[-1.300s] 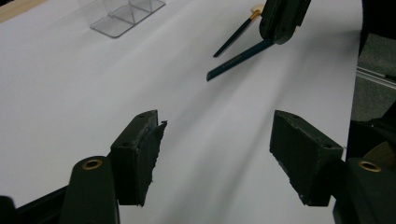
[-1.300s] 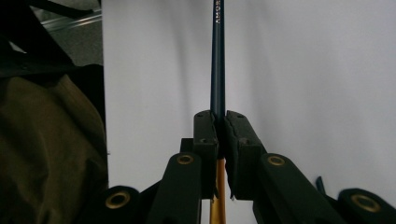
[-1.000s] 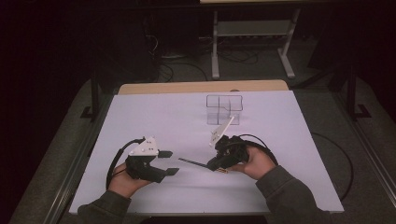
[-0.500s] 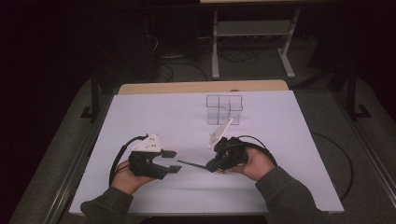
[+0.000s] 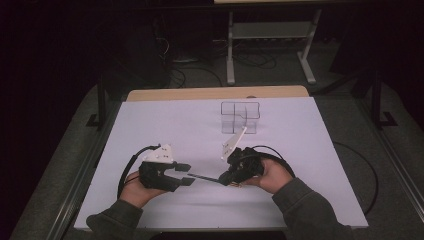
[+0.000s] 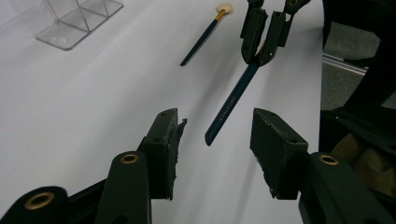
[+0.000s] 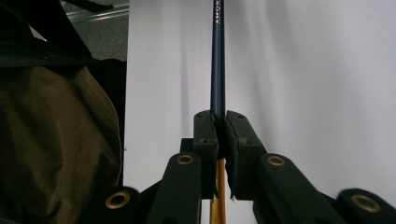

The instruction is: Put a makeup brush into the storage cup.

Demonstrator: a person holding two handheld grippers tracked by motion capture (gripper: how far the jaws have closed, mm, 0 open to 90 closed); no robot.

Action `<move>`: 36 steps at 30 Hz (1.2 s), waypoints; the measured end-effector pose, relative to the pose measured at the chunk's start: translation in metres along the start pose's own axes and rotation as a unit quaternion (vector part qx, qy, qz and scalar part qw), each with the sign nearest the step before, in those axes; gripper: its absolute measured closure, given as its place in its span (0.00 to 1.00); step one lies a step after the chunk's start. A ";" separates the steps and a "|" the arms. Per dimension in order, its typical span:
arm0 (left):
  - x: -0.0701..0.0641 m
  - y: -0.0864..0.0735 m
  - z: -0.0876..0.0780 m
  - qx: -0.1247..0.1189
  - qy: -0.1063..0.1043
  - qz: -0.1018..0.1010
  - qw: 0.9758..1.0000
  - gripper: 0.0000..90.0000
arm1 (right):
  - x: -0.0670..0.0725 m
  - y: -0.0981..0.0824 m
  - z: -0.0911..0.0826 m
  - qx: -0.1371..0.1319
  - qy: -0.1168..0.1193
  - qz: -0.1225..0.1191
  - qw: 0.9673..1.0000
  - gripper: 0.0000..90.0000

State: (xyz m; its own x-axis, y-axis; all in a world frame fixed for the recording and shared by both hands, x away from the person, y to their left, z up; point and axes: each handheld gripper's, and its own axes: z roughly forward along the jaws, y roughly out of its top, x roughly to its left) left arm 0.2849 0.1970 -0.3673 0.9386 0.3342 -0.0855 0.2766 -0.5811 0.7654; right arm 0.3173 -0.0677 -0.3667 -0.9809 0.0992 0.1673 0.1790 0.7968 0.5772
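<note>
Evidently a handover is in progress: the right gripper (image 5: pixel 226 176) clamps a dark blue brush (image 6: pixel 231 103) by its gold ferrule end, its handle pointing at the left gripper (image 6: pixel 215 144). That gripper's jaws have just been closing and stand half-wide around the handle tip, not touching it. Next, they should pinch the handle before the right lets go.

My right gripper (image 7: pixel 218 140) pinches a brush handle (image 6: pixel 229 106), smooth dark-blue lacquer, faintly glossy, running into a shiny gold metal ferrule. My left gripper (image 6: pixel 215 140) has matt black plastic jaws, ragged rubbery pads, brass-looking rivets. The table cover (image 5: pixel 165 125) is smooth matt white sheet. The organizer (image 5: pixel 241 117) is clear glossy plastic.
</note>
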 end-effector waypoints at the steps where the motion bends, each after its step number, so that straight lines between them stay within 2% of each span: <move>1: 0.000 0.000 0.000 0.000 0.000 0.000 1.000 0.58 | 0.000 0.000 0.001 0.001 0.002 0.000 1.000 0.92; 23: -0.001 0.001 0.004 0.013 -0.015 0.004 1.000 0.59 | 0.002 0.003 0.004 0.010 0.009 -0.006 1.000 0.92; 28: -0.001 0.001 0.004 0.018 -0.021 0.008 1.000 0.61 | 0.002 0.006 0.007 0.016 0.014 -0.016 1.000 0.92; 36: -0.002 0.001 0.008 0.028 -0.042 0.011 0.999 0.69 | 0.004 0.010 0.009 0.023 0.019 -0.022 0.999 0.92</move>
State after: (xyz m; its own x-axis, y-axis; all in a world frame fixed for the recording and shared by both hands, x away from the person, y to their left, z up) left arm 0.2852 0.1903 -0.3717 0.9580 0.2586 -0.1237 0.2642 -0.6289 0.7313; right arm 0.3148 -0.0546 -0.3675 -0.9838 0.0418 0.1741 0.1319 0.8266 0.5471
